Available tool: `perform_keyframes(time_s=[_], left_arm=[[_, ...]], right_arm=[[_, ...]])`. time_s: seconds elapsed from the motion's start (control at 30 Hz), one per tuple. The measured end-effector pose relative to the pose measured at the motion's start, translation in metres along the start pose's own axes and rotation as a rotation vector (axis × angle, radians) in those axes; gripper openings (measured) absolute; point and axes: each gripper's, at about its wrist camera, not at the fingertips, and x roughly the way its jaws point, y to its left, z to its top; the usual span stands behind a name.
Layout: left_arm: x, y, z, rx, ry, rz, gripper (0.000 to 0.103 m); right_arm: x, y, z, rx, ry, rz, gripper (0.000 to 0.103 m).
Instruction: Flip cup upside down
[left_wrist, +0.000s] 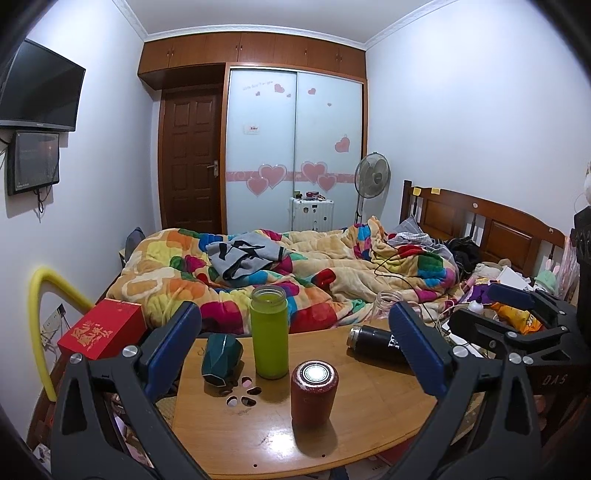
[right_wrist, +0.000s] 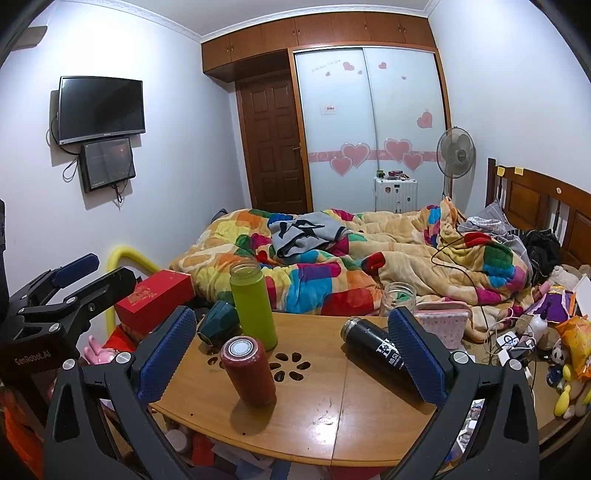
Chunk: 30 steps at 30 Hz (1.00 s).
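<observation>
A small wooden table (left_wrist: 369, 406) holds a red cup (left_wrist: 314, 395) standing with its shiny round end up, a tall green bottle (left_wrist: 269, 332) standing open, a black flask (left_wrist: 380, 345) lying on its side and a dark teal faceted cup (left_wrist: 221, 358) lying on its side. The same red cup (right_wrist: 249, 371), green bottle (right_wrist: 253, 306), black flask (right_wrist: 376, 354) and teal cup (right_wrist: 218, 325) show in the right wrist view. My left gripper (left_wrist: 295, 354) is open and empty, hovering before the red cup. My right gripper (right_wrist: 293, 358) is open and empty. The other gripper's fingers show at each view's edge.
A bed with a colourful blanket (left_wrist: 295, 273) lies behind the table. A red box (left_wrist: 101, 332) and a yellow foam tube (left_wrist: 37, 325) stand at the left. A clear glass jar (right_wrist: 397, 299), a pink pouch (right_wrist: 443, 321), cables and clutter lie at the right.
</observation>
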Motion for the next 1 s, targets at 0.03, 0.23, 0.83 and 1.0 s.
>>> perform_keyframes(time_s=[0.03,0.23,0.83,1.0], left_arm=[[-0.0010,0.0003,-0.0005,0.000,-0.002,0.001,0.103],[-0.0015,0.0002,-0.0004,0.001,-0.004,0.001,0.103],[-0.0040,-0.0027,0.0018,0.005,-0.009,-0.001,0.103],[-0.0046,-0.0025,0.0044,0.009,-0.013,-0.009,0.103]], right_arm=[[-0.0001,-0.0001,0.0000,0.000,-0.002,0.001,0.103],[-0.0015,0.0002,0.0024,-0.004,-0.006,-0.004,0.103],[-0.0030,-0.0038,0.0042,0.009,-0.009,0.000,0.103],[-0.0033,-0.0044,0.0041,0.009,-0.010,0.000,0.103]])
